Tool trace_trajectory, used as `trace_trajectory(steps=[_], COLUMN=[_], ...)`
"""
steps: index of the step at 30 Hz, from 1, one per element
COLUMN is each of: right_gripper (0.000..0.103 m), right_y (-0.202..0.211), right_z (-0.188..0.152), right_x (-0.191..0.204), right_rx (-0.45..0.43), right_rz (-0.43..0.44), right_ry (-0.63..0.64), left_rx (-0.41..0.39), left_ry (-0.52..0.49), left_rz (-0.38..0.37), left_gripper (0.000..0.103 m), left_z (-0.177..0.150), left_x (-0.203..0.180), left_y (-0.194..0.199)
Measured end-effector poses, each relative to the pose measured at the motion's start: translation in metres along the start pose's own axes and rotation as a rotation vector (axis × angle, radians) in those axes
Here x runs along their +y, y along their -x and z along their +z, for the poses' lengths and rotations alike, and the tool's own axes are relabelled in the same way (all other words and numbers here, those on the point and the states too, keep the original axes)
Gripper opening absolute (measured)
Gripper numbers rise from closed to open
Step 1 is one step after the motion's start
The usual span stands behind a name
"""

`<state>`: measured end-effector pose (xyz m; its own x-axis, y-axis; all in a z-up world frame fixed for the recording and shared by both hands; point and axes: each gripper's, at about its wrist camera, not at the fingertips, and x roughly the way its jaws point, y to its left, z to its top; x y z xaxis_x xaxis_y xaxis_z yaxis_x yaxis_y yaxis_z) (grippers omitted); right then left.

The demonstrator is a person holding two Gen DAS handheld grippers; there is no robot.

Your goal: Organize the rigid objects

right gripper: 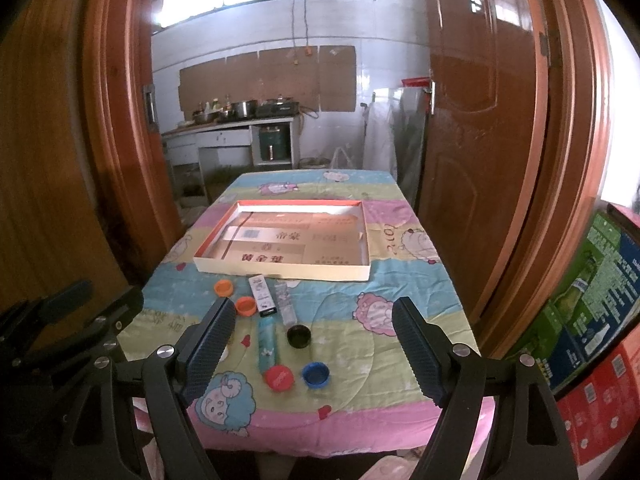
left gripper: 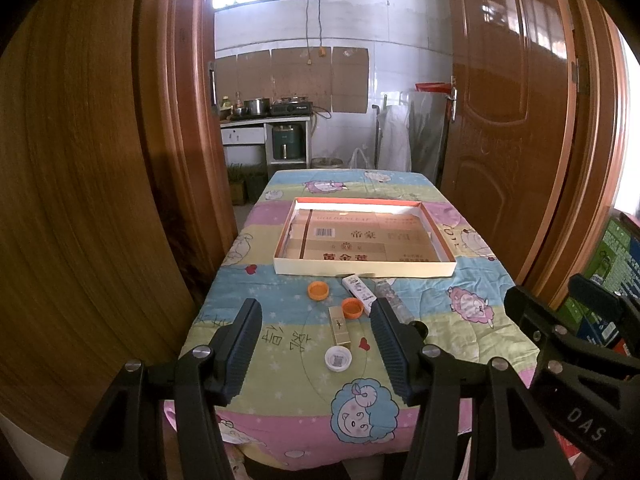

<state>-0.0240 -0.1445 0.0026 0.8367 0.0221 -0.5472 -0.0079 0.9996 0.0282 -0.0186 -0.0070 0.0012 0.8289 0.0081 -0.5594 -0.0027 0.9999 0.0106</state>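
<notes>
While both claws hung spread wide and empty over the near edge of the table [right gripper: 400,392], I read this as the start: nothing sat in the shallow box [right gripper: 280,272] at frame centre. Largest first: table with cartoon quilt, then box beyond the clutter, then the small stuff low-centre. Right gripper [right gripper: 312,344] framed the teal tube [right gripper: 267,340], black cap [right gripper: 299,336], red cap [right gripper: 279,377], blue cap [right gripper: 316,374]. Left gripper [left gripper: 316,344] framed the gold box [left gripper: 340,326], white cap [left gripper: 338,359], two orange caps [left gripper: 319,291]. White carton [right gripper: 262,294] lay just short of the box wall. My judgement: take long items across their narrow side, caps by the rim, lift clear over the box wall. Items sat close together, so a wide jaw could knock neighbours; the soft quilt could snag fingertips.
</notes>
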Motion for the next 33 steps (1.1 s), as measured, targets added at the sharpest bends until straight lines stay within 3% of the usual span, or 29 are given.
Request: trace_trajectory(steps=[11, 19, 23, 29, 33], right_gripper=[0.082, 0.082, 0.082, 0.082, 0.082], right_y=[-0.017, -0.052, -0.072, -0.096, -0.108], right_z=[-0.011, -0.047, -0.066, -0.081, -0.089], right_x=[-0.014, -0.022, -0.026, -0.031, -0.034], right_rx=[0.053, 0.109, 0.147, 0.183, 0.205], right_rz=[0.016, 0.037, 0.036, 0.075, 0.080], right_ry=[-0.031, 0.026, 0.050, 0.054, 0.059], left_rx=[0.028, 0.098, 0.095, 0.100, 0.148], left_ry=[0.009, -0.014, -0.023, -0.018, -0.024], left_rz=[-0.034, -0.094, -0.100, -0.115, -0.137], left_gripper=[0.057, 0.057, 0.057, 0.057, 0.057], left_z=[-0.008, -0.037, -0.046, -0.054, -0.063], left_x=[0.006, 0.003, -0.002, -0.004, -0.006], left_y=[-0.011, -0.053, -0.068, -0.088, -0.104])
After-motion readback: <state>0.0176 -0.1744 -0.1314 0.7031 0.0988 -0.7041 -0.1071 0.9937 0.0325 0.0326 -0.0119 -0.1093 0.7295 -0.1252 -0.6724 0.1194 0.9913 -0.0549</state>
